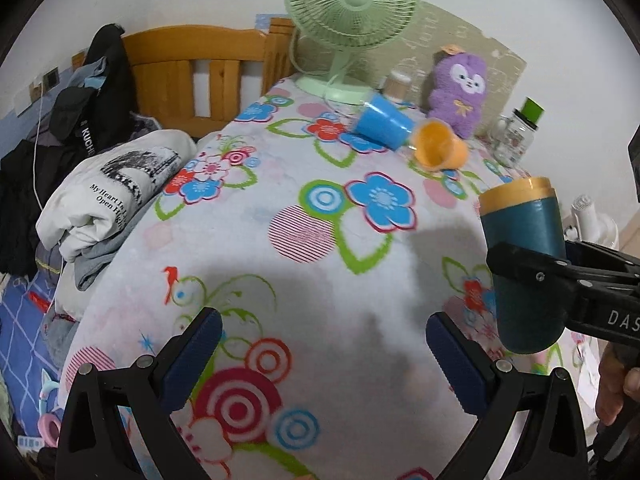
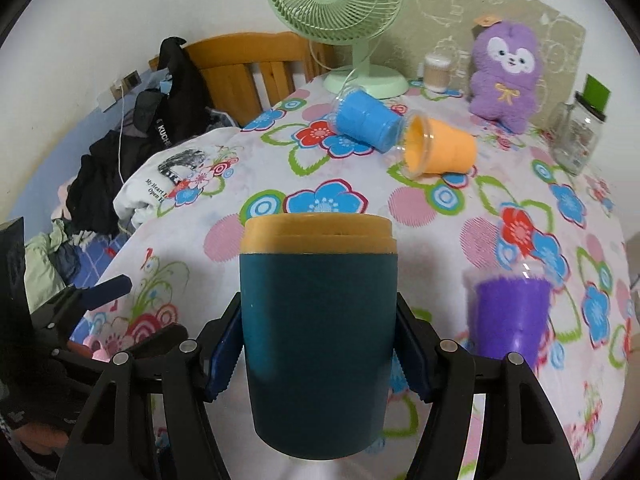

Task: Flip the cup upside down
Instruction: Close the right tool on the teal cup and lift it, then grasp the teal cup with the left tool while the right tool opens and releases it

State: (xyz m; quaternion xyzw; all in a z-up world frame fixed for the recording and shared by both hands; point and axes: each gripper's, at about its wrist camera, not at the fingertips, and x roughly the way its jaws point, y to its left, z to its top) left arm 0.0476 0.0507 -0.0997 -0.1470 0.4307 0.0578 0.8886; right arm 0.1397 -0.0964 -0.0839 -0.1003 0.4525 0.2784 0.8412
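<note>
**Teal cup gripped upright, clear of the cloth**

Teal plastic cup with a yellow-orange rim band (image 2: 318, 344) stood upright, long axis vertical, clamped between the right gripper (image 2: 318, 364) pads, apparently lifted above the floral tablecloth (image 1: 340, 280). Left gripper (image 1: 324, 344) hung wide open, holding nothing, beside it.

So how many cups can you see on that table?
4. A teal cup held in the right tool, a blue cup and an orange cup lying tipped near the fan, and a purple cup at right. Others may be hidden.
</note>
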